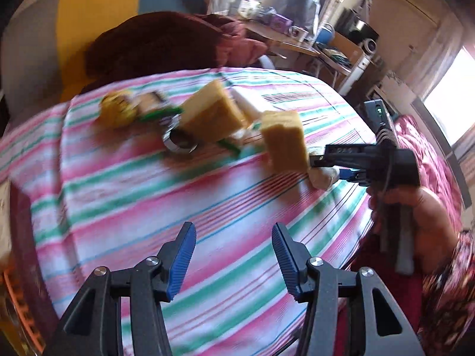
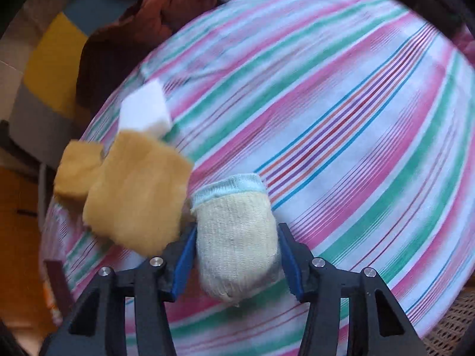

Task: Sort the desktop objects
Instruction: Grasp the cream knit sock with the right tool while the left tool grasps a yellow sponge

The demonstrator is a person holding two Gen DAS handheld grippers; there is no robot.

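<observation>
My right gripper (image 2: 236,264) pinches the soft cream knitted pouch (image 2: 236,237), my left gripper (image 1: 234,259) gapes empty; squashy fabric may slip and nudge the yellow sponge block (image 2: 136,192) alongside.

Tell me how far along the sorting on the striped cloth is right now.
Nothing looks sorted yet. In hand: the right hand-held gripper has its pads against a knitted cream pouch. The left hand-held gripper is open and holds nothing. Left: two yellow sponges, a white block, a metal ring and a blurred yellow-green item sit clustered on the striped cloth.
</observation>
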